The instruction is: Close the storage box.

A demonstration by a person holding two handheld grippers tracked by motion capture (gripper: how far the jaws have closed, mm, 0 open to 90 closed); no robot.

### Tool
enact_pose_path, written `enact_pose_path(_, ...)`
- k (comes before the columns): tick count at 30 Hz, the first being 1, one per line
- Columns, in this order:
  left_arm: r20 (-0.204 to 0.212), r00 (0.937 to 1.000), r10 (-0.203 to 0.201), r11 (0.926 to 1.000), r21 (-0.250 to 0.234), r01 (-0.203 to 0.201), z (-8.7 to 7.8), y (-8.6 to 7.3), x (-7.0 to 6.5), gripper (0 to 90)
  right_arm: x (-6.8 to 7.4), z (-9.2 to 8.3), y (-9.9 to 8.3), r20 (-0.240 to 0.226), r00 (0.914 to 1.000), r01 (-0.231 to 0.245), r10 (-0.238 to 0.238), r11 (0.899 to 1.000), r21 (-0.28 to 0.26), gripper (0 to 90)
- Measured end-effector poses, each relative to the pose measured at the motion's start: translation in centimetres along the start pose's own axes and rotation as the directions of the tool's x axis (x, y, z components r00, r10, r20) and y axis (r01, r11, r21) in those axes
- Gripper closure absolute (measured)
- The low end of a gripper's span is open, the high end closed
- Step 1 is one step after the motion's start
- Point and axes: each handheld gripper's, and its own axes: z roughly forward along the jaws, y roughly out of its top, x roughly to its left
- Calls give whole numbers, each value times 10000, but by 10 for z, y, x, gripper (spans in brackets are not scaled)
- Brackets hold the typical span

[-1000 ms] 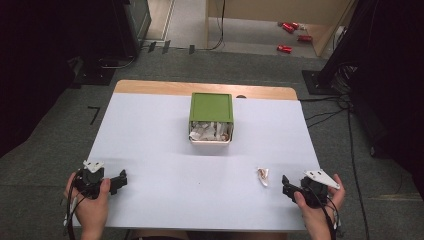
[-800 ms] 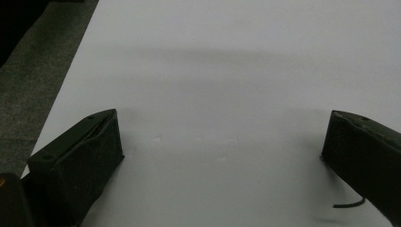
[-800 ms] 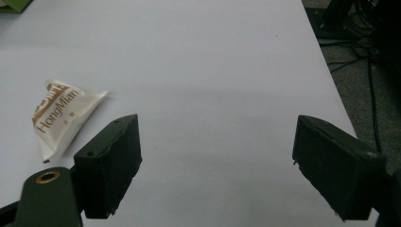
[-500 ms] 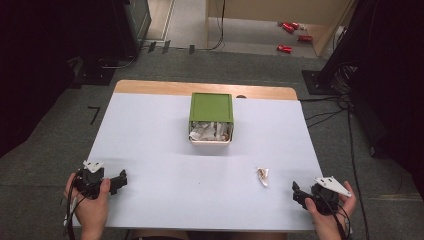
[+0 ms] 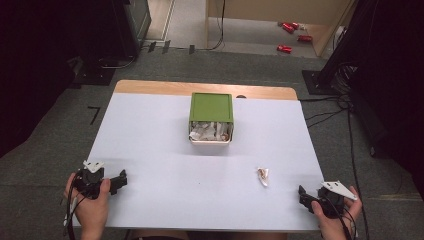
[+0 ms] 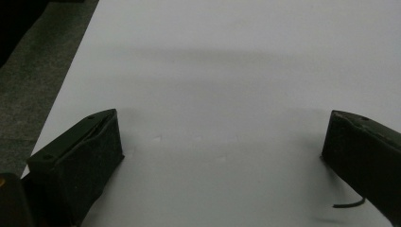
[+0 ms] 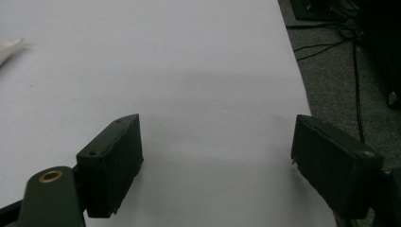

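Both jaws spread wide, empty: left hand-held gripper [image 5: 120,181] at counter [image 5: 150,140] near-left corner, right hand-held gripper [image 5: 303,195] at near-right corner. Crumpled wrapper [image 5: 262,176] lies near the right one, apart. Green box [image 5: 211,117] mid-counter, holding scraps.

One white rectangular worktop [image 5: 150,130] with a wooden far edge. One square green box [image 5: 211,107] with a pale rim, holding a heap of crumpled wrappers too jumbled to count. One loose crumpled white-and-brown wrapper [image 5: 262,176] lying apart. Two black hand-held grippers: left [image 5: 121,179] and right [image 5: 301,194]. Three red objects [image 5: 291,34] on the floor beyond.
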Motion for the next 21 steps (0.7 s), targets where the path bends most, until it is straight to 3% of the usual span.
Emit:
enact_pose_path(6,-3,10000,-4,10000,-5,4,0,0,0,0,-1,1,-4,-76,9999,-89,87,9997,-225,169)
enact_pose_path(11,-4,10000,-7,10000,-1,7,0,0,0,0,-2,3,-12,-139,9998,-172,161,9962,-848,154)
enact_pose_path(21,14,10000,-22,10000,9,22,0,0,0,0,-2,3,-14,-114,9999,-49,38,9952,-980,133)
